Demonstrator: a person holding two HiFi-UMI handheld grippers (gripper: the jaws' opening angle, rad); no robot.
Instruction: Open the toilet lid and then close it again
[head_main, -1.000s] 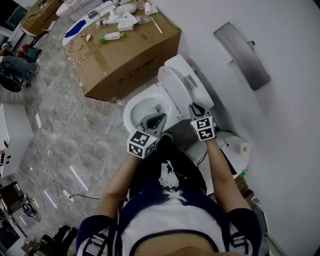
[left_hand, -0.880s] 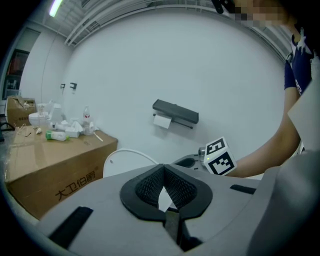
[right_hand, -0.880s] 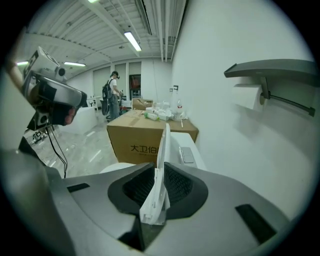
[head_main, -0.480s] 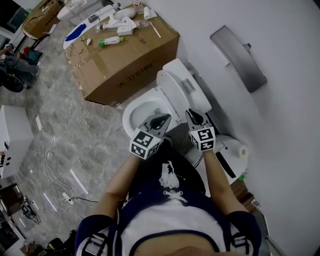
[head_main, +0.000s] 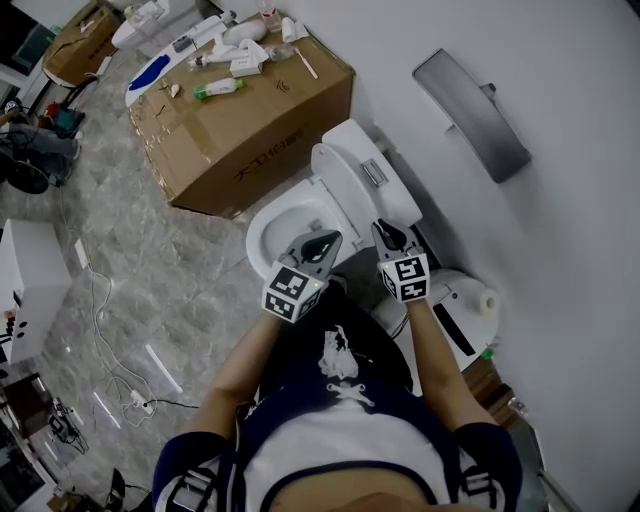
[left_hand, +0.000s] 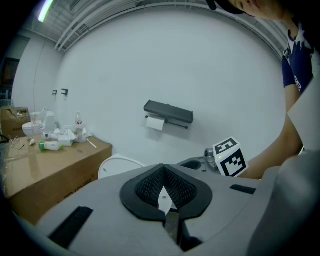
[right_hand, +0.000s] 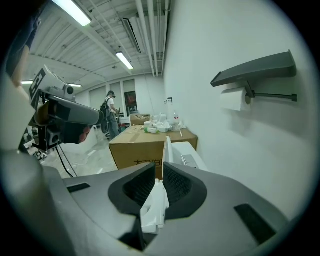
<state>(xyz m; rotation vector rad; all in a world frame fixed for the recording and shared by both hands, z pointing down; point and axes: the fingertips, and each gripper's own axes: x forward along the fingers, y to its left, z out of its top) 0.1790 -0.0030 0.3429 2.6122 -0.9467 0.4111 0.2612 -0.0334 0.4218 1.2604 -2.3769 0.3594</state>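
Currently pinches the toilet lid (head_main: 345, 185) between right fingers (right_hand: 177, 185), left fingers (left_hand: 150, 187) closed empty; could slip from so thin a hold and slam.

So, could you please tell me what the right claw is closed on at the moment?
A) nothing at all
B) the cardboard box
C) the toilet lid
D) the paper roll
C: the right gripper view shows the right claw shut on the white edge of the lid, which runs on past its tips.
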